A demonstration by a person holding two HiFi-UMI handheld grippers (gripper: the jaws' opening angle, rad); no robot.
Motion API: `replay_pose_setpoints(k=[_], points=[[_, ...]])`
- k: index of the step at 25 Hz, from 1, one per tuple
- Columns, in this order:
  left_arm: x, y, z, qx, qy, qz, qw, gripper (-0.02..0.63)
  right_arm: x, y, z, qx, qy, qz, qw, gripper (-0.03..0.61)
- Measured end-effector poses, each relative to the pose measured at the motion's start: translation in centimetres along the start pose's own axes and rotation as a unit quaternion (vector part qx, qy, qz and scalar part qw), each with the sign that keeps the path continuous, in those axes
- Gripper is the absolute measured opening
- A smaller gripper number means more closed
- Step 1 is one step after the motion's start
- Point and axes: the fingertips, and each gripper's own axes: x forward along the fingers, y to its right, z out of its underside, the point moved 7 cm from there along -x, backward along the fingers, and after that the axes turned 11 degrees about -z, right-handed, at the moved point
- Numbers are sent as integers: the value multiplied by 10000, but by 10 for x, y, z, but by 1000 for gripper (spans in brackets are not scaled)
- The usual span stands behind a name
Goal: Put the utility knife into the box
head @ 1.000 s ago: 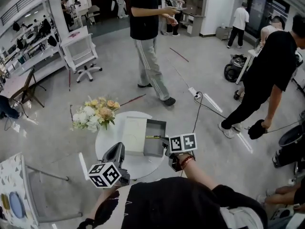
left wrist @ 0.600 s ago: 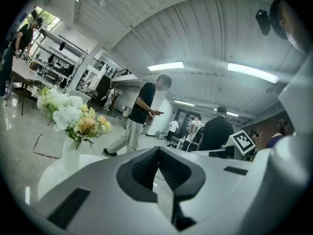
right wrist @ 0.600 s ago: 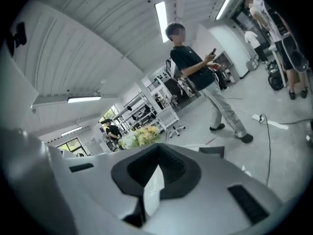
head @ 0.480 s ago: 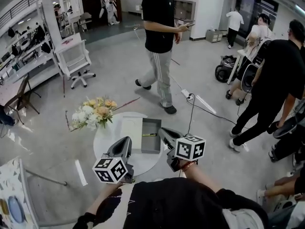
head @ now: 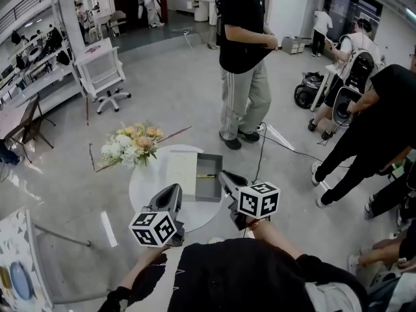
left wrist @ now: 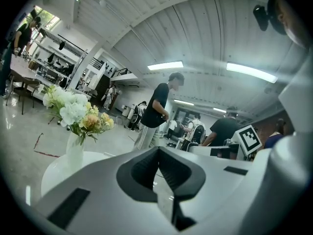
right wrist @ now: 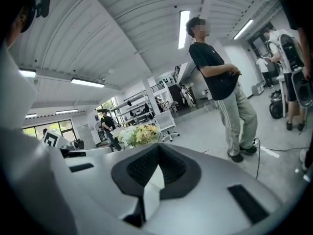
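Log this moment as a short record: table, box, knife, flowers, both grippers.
table: round white table
box: grey box, open, its white lid lying flat on its left
utility knife: inside the box
flowers: at the table's far left edge
left gripper: jaws together, empty, over the table's near side
right gripper: jaws together, empty, tips by the box's right side

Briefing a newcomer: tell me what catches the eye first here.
The open grey box on the round white table, with a slim yellow utility knife inside. Left of it stands a bouquet of white and yellow flowers; the left gripper and right gripper hover nearby, jaws shut.
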Motion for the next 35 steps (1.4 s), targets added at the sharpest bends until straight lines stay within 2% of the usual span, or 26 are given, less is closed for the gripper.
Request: replay_pose_setpoints(k=[14, 28, 35], points=[[-8, -7, 6, 15, -104, 29, 9999, 12, 0, -7, 14, -8, -142, 161, 9998, 3], [-26, -8, 30, -77, -338, 5, 9994, 12, -9, -12, 45, 128, -430, 315, 9985, 3], [-34, -12, 29, -83, -277, -48, 9996, 12, -8, -17, 46, 73, -463, 307, 9984, 3]])
